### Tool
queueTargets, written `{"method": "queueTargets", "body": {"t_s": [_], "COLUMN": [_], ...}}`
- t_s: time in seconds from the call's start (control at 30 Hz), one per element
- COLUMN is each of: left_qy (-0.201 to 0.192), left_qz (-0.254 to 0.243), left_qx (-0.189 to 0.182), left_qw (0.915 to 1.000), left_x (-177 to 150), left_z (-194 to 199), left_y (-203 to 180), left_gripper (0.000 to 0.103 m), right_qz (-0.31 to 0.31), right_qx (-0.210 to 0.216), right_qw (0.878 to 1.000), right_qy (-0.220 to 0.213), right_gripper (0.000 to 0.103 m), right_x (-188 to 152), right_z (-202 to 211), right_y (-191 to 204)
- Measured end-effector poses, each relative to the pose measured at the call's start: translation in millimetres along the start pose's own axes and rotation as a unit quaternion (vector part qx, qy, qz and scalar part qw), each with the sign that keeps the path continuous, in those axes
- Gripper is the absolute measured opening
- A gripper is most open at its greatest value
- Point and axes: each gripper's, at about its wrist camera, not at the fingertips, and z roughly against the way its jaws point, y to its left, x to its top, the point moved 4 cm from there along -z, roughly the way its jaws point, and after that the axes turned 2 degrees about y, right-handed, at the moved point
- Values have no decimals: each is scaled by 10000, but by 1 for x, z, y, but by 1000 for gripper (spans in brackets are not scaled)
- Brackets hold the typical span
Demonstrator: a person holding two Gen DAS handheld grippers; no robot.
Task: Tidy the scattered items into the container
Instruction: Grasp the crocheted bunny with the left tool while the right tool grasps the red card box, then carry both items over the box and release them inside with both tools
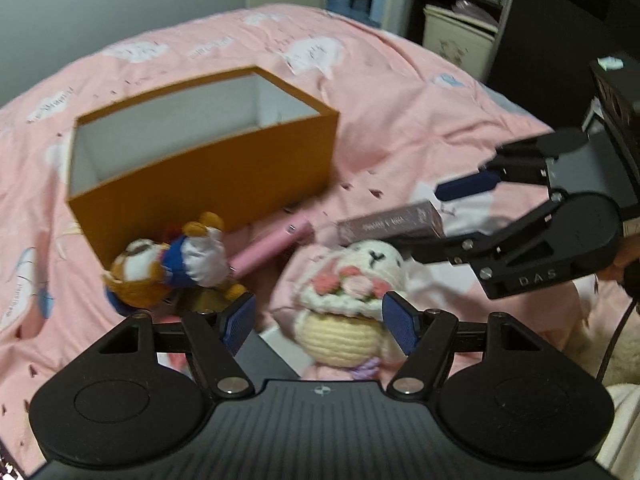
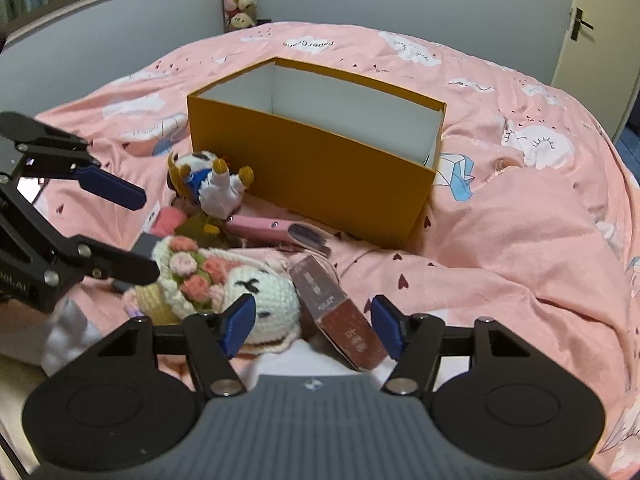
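Open orange cardboard box (image 2: 320,168) with white lining at 12 o'clock; both tongs — left (image 1: 320,322), right (image 2: 312,326) — released, grasping nothing.

Orange box (image 2: 320,168) – pink cloud-print bedding (image 2: 520,240).

Two wrist views, angled down, close over shared orange box (image 1: 208,168)

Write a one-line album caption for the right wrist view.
Right tongs straddle a brown carton beside a crocheted bunny, orange box beyond.
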Motion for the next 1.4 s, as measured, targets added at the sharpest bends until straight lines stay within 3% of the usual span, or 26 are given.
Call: {"method": "queueTargets", "body": {"t_s": [0.17,0.33,0.47,0.67,0.93,1.1,1.4], "left_qy": [377,509,603,524,314,40,-673], "left_qz": [35,289,477,571,637,762,930], "left_qx": [-311,-513,-696,-659,-568,-551,45], "left_qw": [9988,9970,9946,9948,9959,9956,9934], "left_x": [-1,1,0,0,0,6,38], "left_z": [-18,-30,-38,-36,-23,-1,44], "left_y": [-2,2,2,3,7,15,50], "left_gripper": [81,81,71,62,57,57,57], "right_qz": [238,422,548,645,706,746,866], "right_qx": [-39,-78,-92,-61,-119,17,63], "right_qw": [9996,9988,9980,9975,9973,9972,9931], "right_qy": [177,241,293,297,163,28,-789], "right_gripper": [59,51,46,39,26,25,25], "right_x": [-3,-3,-2,-4,1,13,66], "right_z": [-6,-12,-17,-21,-14,-5,23], "right_y": [-4,-6,-8,-8,-9,-9,-9]}}
